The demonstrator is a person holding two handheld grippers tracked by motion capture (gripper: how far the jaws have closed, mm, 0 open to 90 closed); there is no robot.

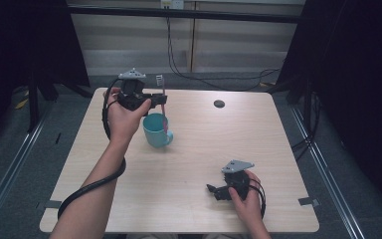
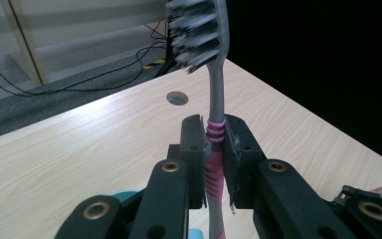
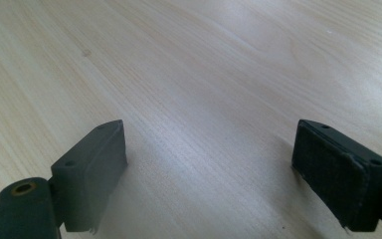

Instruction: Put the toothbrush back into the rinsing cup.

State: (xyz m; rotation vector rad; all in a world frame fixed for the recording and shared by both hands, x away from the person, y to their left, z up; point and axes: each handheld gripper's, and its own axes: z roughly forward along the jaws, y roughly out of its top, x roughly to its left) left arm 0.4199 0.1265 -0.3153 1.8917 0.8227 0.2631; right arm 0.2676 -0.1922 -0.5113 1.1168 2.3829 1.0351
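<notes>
A pink and grey toothbrush (image 1: pixel 163 102) stands upright with its lower end inside a teal cup (image 1: pixel 156 130) on the table's left half. My left gripper (image 1: pixel 160 99) is shut on its handle above the cup. In the left gripper view both pads clamp the ribbed pink part of the toothbrush (image 2: pixel 215 144), bristles at the top. The cup's rim (image 2: pixel 124 195) peeks out below the jaws. My right gripper (image 1: pixel 210 190) rests low near the table's front right, pointing left. Its jaws (image 3: pixel 219 169) stand wide apart over bare wood, with nothing between them.
The light wooden table (image 1: pixel 199 149) has a round dark cable hole (image 1: pixel 219 103) at the back right. Black cables lie on the floor behind the table. Dark curtains and metal rails flank both sides.
</notes>
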